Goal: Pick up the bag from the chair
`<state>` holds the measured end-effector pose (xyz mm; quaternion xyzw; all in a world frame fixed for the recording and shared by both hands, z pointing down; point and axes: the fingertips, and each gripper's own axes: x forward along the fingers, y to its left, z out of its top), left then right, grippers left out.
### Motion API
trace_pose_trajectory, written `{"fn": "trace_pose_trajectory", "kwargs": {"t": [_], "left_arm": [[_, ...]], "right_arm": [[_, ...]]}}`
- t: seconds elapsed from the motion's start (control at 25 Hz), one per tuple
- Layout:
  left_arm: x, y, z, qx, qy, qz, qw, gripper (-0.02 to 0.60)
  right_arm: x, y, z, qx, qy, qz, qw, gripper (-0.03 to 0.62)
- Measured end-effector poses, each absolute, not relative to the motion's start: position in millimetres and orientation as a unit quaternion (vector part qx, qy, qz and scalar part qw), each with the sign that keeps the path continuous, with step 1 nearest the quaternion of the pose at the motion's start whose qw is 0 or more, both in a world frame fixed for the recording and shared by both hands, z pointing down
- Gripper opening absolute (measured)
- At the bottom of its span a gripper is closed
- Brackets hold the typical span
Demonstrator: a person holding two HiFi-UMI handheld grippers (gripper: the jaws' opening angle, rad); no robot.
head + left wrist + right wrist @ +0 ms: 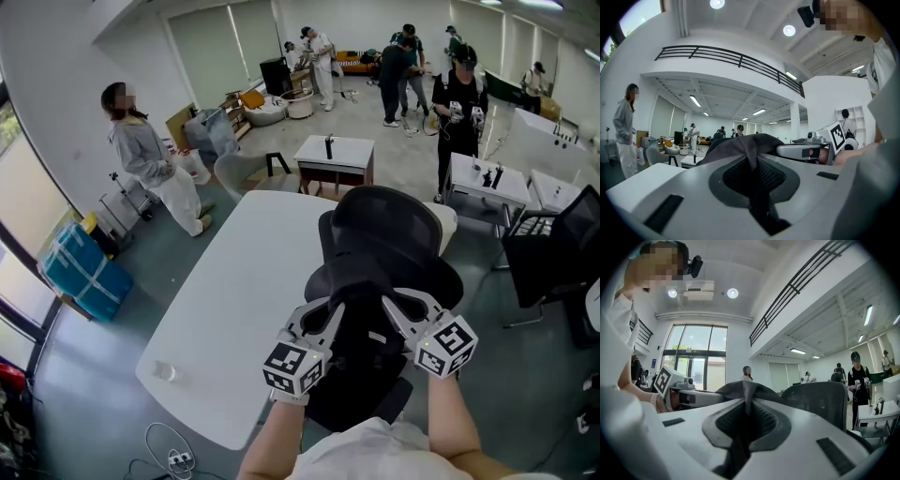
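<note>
A black bag (364, 342) hangs in front of the black mesh chair (384, 234), between my two grippers. In the head view my left gripper (328, 319) and right gripper (401, 314) point inward at it from each side. Seen from the left gripper view, my left gripper (752, 176) is shut on a fold of the bag's dark fabric (740, 145), with the right gripper (806, 151) facing it. Seen from the right gripper view, my right gripper (745, 418) pinches the same fabric (743, 392); the chair back (820, 404) stands to the right. The bag's lower part is hidden.
A white table (234, 309) lies left of the chair, with a small clear cup (164, 372) near its front corner. Cables (169, 455) lie on the floor below. A person in white (155, 164) stands far left by a blue bin (84, 272). Desks and people fill the back.
</note>
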<state>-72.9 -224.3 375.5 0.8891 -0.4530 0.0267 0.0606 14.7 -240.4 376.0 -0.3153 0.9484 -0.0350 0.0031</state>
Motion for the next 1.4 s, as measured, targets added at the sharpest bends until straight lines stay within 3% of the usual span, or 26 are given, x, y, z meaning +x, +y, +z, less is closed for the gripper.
{"fn": "trace_pose_trajectory", "kwargs": {"t": [1.4], "left_arm": [[-71, -223, 360, 0.891, -0.451, 0.0, 0.055, 0.055]], "right_arm": [[15, -241, 363, -0.303, 0.952, -0.035, 0.017, 0.034]]}}
